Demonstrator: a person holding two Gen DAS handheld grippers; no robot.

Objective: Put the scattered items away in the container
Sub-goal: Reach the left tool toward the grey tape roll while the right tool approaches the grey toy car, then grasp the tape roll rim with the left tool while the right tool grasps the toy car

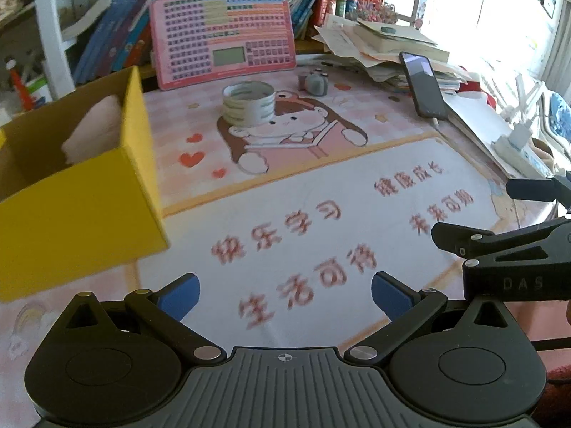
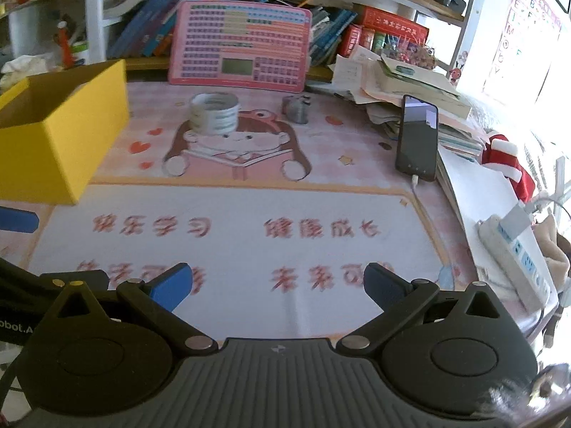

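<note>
A yellow cardboard box point(image 1: 82, 192) stands open at the left of the pink desk mat, with a pale pink item point(image 1: 96, 128) inside it; the box also shows in the right wrist view point(image 2: 60, 135). A stack of white tape rolls point(image 1: 248, 103) point(image 2: 215, 112) sits mid-mat, far ahead. A small grey toy point(image 1: 314, 82) point(image 2: 295, 108) lies behind it to the right. My left gripper point(image 1: 285, 296) is open and empty above the mat's white panel. My right gripper point(image 2: 276, 285) is open and empty; its black body shows at the right of the left wrist view point(image 1: 517, 249).
A pink keyboard toy point(image 1: 223, 35) leans against books at the back. A phone point(image 2: 417, 139) on a cable leans on a paper pile point(image 2: 410, 85) at the right. A white power strip point(image 2: 514, 260) lies at the right edge.
</note>
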